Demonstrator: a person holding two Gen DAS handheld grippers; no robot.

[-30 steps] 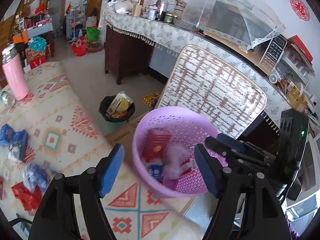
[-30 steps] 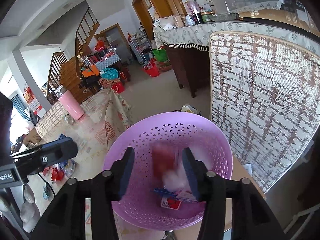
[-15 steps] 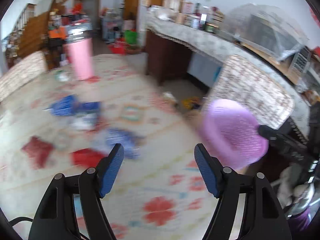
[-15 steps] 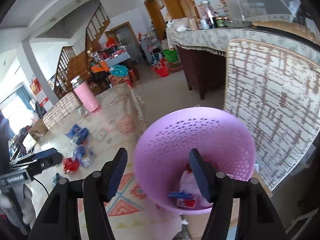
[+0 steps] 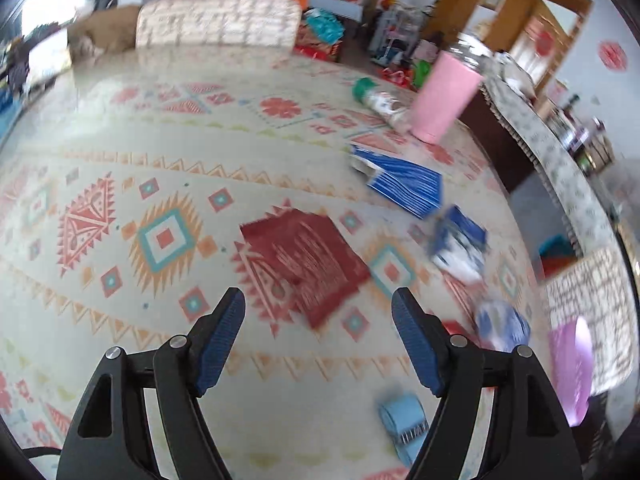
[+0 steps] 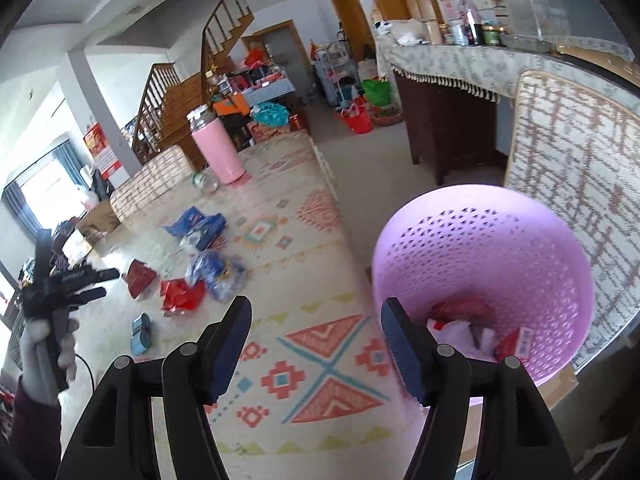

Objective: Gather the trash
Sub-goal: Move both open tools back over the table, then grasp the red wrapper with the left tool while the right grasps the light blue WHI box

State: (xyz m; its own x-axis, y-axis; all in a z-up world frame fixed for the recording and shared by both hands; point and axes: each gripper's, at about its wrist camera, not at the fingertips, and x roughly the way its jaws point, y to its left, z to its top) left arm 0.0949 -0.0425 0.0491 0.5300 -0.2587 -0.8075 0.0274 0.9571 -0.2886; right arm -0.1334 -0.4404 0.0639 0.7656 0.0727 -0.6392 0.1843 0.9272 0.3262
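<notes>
On the patterned worktop (image 5: 120,152), the left gripper (image 5: 318,320) hangs open and empty, its jaws spread wide above a flat dark red packet (image 5: 306,258). The packet's long axis runs from the far left toward the near right in the left wrist view, one corner pointing down between the jaws. Beyond it to the right lies a blue striped bag (image 5: 400,186), its length slanting the same way, and next to that a blurred blue-and-white wrapper (image 5: 460,246). A crumpled blue wrapper (image 5: 502,326) sits just right of the right finger, and a light blue roll (image 5: 402,420) lies near the worktop's edge, its axis angled toward the camera. A pink flask (image 5: 444,98) stands upright at the far side, with a bottle (image 5: 380,102) lying on its side beside it, green cap pointing away to the left.

The right gripper (image 6: 316,334) is also open and holds nothing, hovering over the worktop between the scattered trash and the purple basket (image 6: 480,248). The basket stands at the worktop's right end, mouth tipped toward the camera, with red and white wrappers (image 6: 472,328) in its bottom. From this view the left gripper (image 6: 96,284) hovers close to the red packet (image 6: 140,276), and a crumpled red wrapper (image 6: 182,296) lies beside the blue one (image 6: 216,272).
</notes>
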